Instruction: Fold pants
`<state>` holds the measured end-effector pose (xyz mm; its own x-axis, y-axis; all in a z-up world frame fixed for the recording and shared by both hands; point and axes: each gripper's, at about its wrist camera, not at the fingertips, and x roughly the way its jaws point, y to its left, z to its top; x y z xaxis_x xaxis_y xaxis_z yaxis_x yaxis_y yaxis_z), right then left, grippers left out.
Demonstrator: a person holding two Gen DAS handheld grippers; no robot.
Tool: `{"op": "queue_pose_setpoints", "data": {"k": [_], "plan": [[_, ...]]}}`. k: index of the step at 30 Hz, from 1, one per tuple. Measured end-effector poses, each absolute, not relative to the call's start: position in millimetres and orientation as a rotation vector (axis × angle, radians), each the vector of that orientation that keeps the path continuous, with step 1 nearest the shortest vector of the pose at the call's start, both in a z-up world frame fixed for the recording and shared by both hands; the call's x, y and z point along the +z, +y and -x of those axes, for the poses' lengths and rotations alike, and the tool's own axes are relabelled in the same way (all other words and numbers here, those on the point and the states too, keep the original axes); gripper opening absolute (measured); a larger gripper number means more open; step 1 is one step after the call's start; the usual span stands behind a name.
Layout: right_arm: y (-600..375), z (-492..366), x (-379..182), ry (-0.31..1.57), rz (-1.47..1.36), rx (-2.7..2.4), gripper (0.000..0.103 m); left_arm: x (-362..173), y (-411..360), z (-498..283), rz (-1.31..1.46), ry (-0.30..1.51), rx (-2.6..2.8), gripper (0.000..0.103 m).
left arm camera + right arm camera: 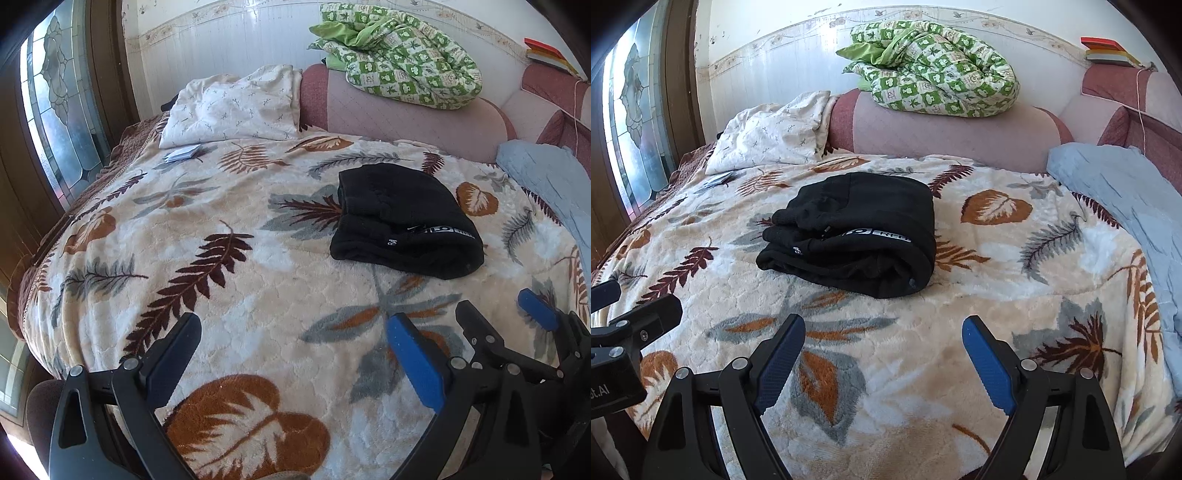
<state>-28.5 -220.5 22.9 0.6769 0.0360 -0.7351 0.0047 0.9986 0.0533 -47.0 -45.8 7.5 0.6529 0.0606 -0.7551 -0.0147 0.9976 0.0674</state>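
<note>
Pants (857, 232) lay on the bed (886, 369), on the leaf-print blanket, toward the headboard (945, 136) side of the middle. They made one compact black bundle, several layers stacked, with a rounded fold along the near and right edges. A white printed strip showed between the layers. No leg or waistband trailed loose.

Left tool (291, 347): fingers spread wide, nothing between them, hovering above the blanket, near of the pants and apart from them. Right tool (884, 345): also spread, empty, over bare blanket just near of the bundle, not touching it. In the left view the right tool showed at the lower right edge; in the right view the left tool showed at the lower left.

Judgement: folding looked finished or all but finished. The bundle was small and squared enough that another fold seemed unneeded. What might be left, if anything, was tidying the slightly uneven left edges.

Elsewhere: a white pillow (236, 103) at the upper left, a green checked quilt (934, 70) bundled on the headboard, a blue cover (1123, 199) along the right side.
</note>
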Motion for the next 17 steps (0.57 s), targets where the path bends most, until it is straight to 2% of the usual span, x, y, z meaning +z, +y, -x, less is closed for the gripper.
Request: {"op": "queue_pose_setpoints", "data": {"k": [17], "plan": [[-218,25,10,0.864,-0.032,0.015,0.091,-1,-50,49,-0.091,0.860,0.039,0.101]]}}
